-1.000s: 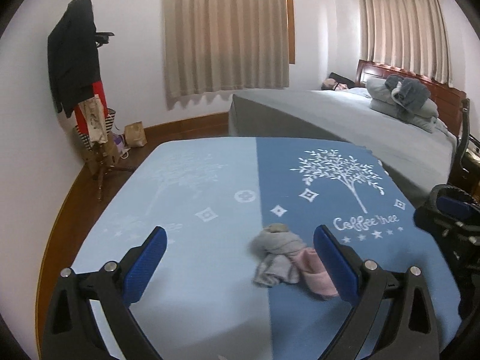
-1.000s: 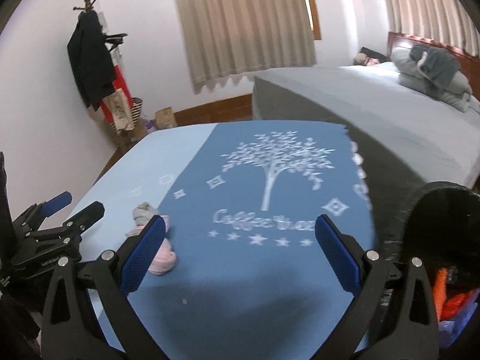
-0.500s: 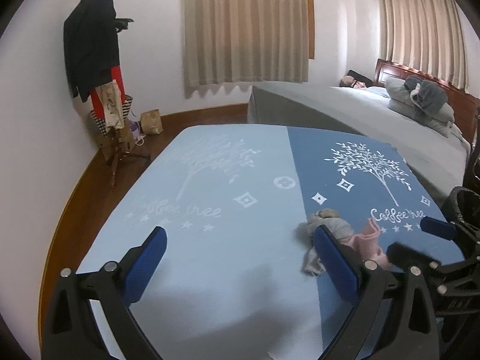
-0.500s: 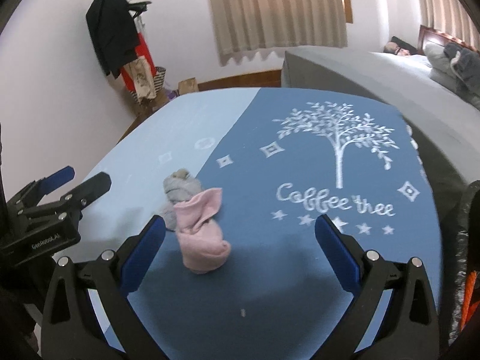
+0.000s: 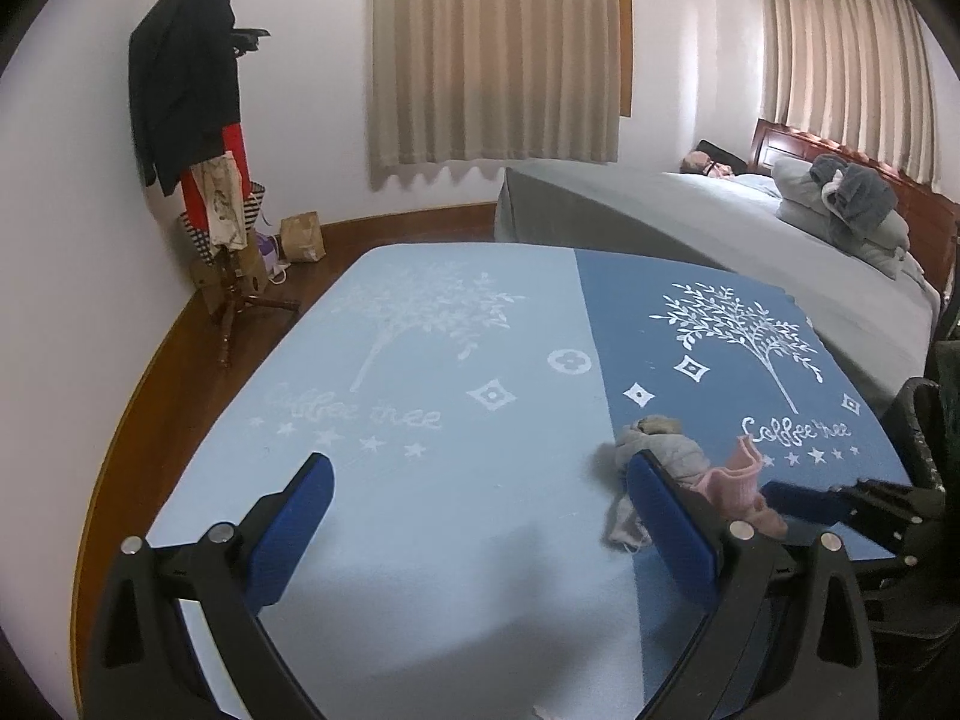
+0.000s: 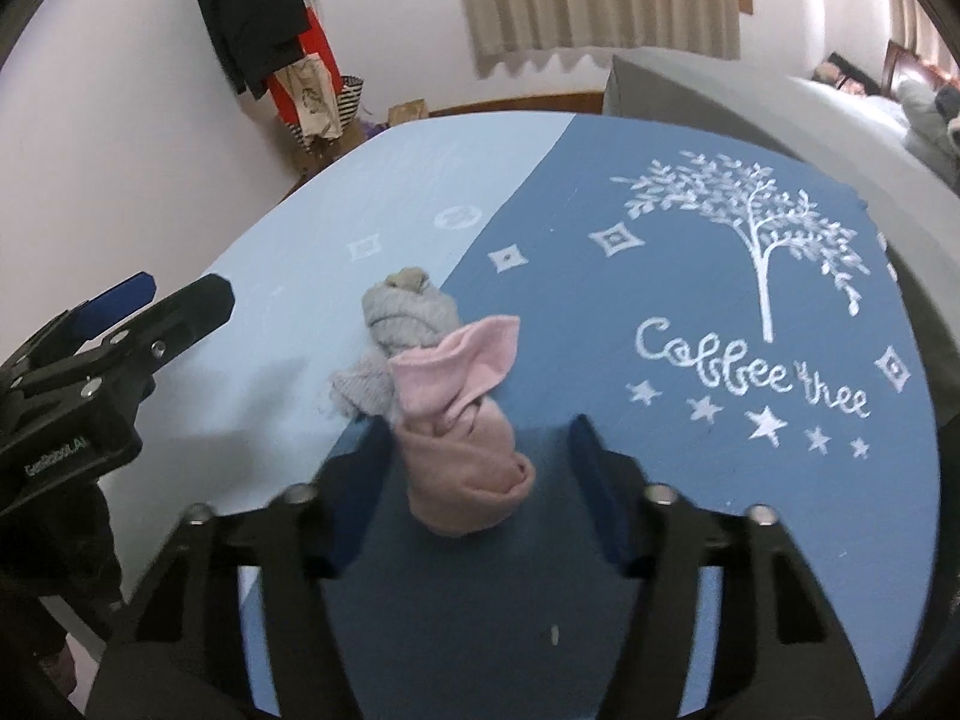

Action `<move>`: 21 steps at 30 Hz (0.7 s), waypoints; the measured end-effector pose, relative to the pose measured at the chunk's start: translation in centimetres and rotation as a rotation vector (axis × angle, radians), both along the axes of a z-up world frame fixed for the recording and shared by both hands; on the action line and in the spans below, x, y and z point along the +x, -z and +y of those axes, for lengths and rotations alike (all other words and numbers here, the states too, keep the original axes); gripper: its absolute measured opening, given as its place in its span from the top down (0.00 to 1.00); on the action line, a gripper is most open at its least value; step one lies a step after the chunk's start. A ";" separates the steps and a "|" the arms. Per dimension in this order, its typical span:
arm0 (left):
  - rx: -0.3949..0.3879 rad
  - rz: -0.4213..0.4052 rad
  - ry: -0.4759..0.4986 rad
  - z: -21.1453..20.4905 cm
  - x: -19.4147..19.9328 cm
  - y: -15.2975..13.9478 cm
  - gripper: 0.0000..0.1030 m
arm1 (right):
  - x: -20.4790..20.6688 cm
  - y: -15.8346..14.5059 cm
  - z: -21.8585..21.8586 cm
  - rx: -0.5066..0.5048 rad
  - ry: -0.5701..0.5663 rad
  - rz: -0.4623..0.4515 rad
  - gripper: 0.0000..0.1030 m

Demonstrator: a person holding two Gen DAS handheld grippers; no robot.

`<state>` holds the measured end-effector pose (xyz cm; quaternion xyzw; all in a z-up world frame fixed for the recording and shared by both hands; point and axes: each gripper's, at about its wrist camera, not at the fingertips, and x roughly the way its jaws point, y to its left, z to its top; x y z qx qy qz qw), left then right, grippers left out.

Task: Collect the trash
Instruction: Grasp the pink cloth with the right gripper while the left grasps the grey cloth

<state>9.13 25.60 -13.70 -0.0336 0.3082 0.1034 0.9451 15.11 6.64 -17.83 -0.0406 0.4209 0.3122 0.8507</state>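
A rolled pink sock (image 6: pixel 462 438) lies on the blue cloth-covered table (image 6: pixel 690 276), touching a crumpled grey sock (image 6: pixel 402 330) behind it. My right gripper (image 6: pixel 480 483) has its jaws partly closed around the near end of the pink sock, with a gap on the right side. In the left wrist view the grey sock (image 5: pixel 666 456) and pink sock (image 5: pixel 735 489) lie just past my right finger. My left gripper (image 5: pixel 480 525) is open and empty over the light blue half. It also shows in the right wrist view (image 6: pixel 132 312).
A coat stand (image 5: pixel 204 138) with dark jacket and bags stands at the far left wall. A grey bed (image 5: pixel 720 228) lies behind the table. A dark bin (image 5: pixel 936 420) stands at the table's right edge. A small scrap (image 6: pixel 555 634) lies on the cloth.
My right gripper has moved forward over the pink sock and its jaws have narrowed around it. The left gripper has drifted slightly and stays open.
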 end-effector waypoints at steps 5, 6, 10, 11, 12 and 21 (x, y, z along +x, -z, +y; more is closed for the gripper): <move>-0.006 -0.001 0.015 -0.9 0.4 -0.1 0.07 | -0.3 -0.5 -0.5 0.017 -0.016 0.001 0.65; -0.007 -0.002 0.020 -1.1 0.5 -0.2 0.07 | -0.3 -0.6 -0.7 0.022 -0.011 -0.002 0.65; -0.009 0.000 0.040 -2.1 1.2 -0.3 0.07 | -0.1 -1.7 -2.5 0.038 0.032 -0.028 0.65; -0.011 0.001 0.043 -2.3 1.4 -0.3 0.07 | 0.1 -1.8 -3.0 0.041 0.042 -0.033 0.65; -0.015 0.001 0.048 -2.5 1.6 -0.3 0.07 | 0.3 -2.1 -3.5 0.044 0.056 -0.039 0.65; -0.050 0.043 0.095 -4.8 4.4 0.8 0.11 | 2.2 -3.1 -7.7 0.043 0.159 -0.080 0.65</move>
